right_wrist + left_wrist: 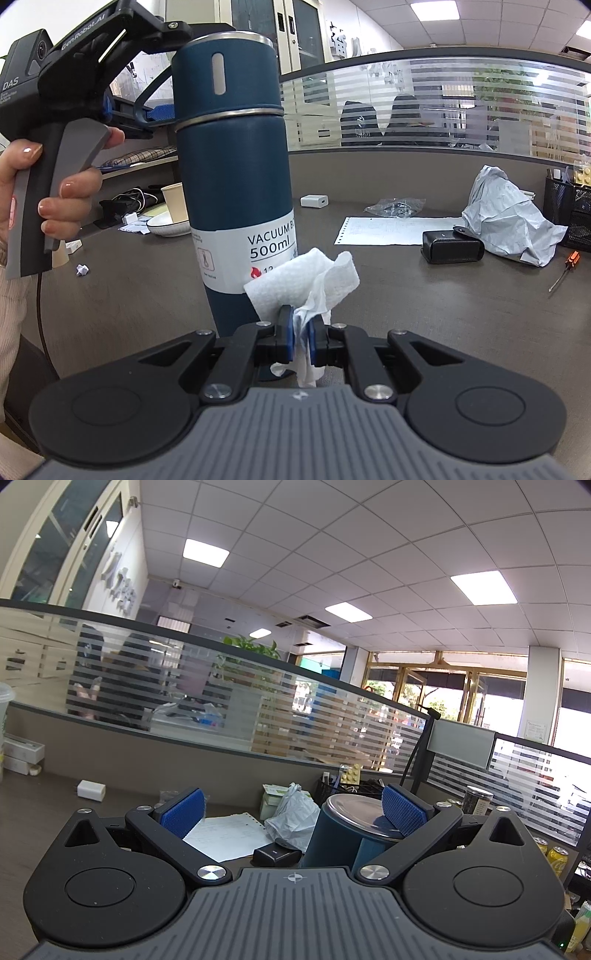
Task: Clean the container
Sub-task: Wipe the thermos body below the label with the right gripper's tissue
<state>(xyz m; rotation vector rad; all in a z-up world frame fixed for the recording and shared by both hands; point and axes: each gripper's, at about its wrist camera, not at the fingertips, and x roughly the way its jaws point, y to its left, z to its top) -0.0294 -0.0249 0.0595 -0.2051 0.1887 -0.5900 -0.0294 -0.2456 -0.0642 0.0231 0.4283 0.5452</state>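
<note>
Open-plan office. White tiled drop ceiling with 4 lit rectangular light panels. Grey desk partition topped with frosted striped glass; green leafy plant behind it. Gold-framed glass doors admit daylight. Dark grey-brown laminate desk surface. Pale glass-fronted cabinets behind.

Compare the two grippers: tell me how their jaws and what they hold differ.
The right gripper is nearly shut, pinching a white paper towel; the left gripper stands wide open. Its pads flank the blue vacuum bottle near the cap, with no clamping visible. Both have blue pads and black linkages.
</note>
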